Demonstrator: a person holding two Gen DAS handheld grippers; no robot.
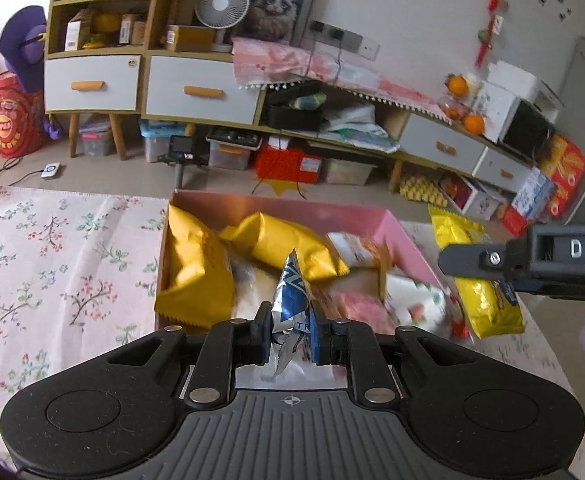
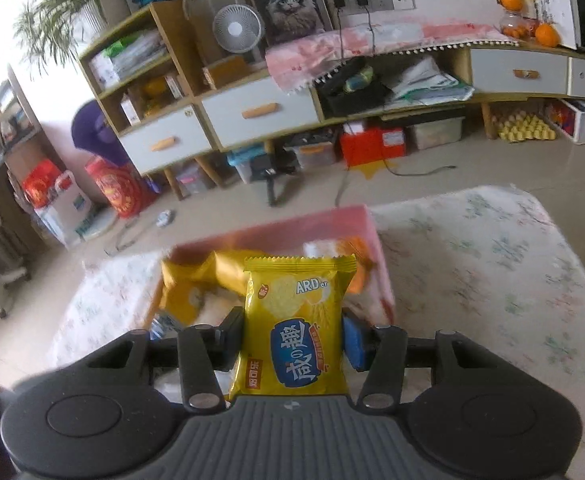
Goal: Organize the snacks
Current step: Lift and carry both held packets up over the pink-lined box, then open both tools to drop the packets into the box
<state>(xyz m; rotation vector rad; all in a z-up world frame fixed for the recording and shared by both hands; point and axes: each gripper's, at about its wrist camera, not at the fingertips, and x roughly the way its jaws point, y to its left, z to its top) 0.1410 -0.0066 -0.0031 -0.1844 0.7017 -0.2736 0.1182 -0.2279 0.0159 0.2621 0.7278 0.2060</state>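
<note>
Landmark: open pink cardboard box (image 1: 392, 226) on floral tablecloth (image 1: 52, 264), filled with snack bags.
Left gripper (image 1: 292, 336): pinching crumpled blue-and-silver foil packet (image 1: 292, 300), at the box's near edge.
Right gripper (image 2: 292, 340): clamping flat yellow cracker packet (image 2: 296, 320), near side of box.

Both tongs, left tongs (image 1: 291, 334) and right tongs (image 2: 292, 340), have black linkages, silver screws, blue pads and ribbed grey bases.

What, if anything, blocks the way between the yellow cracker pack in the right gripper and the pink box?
Nothing visible does. The right gripper holds the cracker pack just short of the pink box, whose top is open. Other snack bags already fill much of it, so free space is tight.
</note>
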